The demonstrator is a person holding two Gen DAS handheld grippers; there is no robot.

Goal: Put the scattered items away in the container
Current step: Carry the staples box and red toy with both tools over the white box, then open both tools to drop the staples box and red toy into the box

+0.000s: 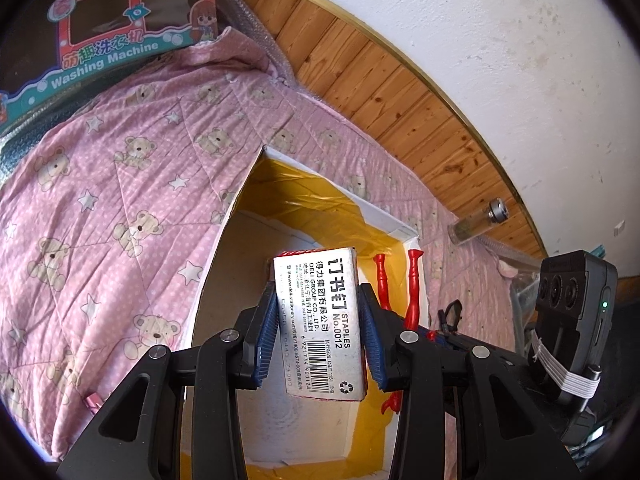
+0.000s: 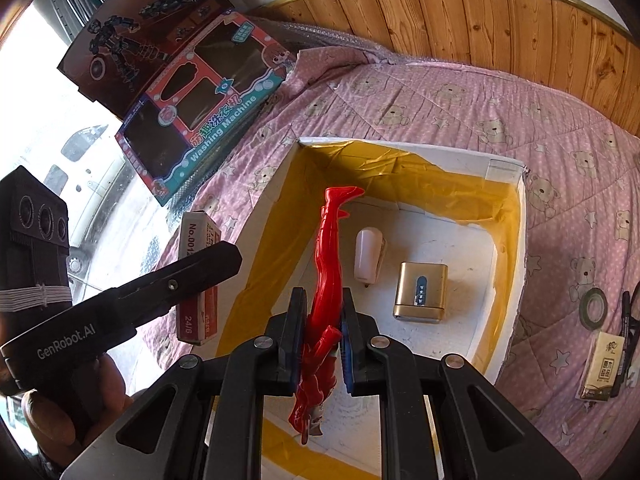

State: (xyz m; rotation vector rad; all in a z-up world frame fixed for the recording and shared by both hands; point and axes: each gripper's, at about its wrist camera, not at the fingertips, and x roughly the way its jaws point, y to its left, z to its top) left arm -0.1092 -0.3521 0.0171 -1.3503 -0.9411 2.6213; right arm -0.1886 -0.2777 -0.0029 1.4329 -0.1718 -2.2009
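Observation:
My left gripper (image 1: 320, 320) is shut on a white staples box (image 1: 320, 320) and holds it over the open white box with yellow tape (image 1: 256, 184). The staples box also shows in the right wrist view (image 2: 198, 280), held at the container's left edge. My right gripper (image 2: 322, 320) is shut on a red toy figure (image 2: 328, 248), legs pointing forward, above the container (image 2: 516, 240). The figure's red legs show in the left wrist view (image 1: 412, 284). Inside the container lie a white clip-like item (image 2: 368, 256) and a gold case (image 2: 420, 292).
The container sits on a pink bear-print quilt (image 2: 520, 120). A toy washing machine box (image 2: 200, 116) and a dark robot box (image 2: 132, 32) stand at the back left. A tape roll (image 2: 594, 306), a tissue pack (image 2: 602, 364) and a black item (image 2: 628, 320) lie on the right. A glass bottle (image 1: 476, 224) lies by the wooden wall.

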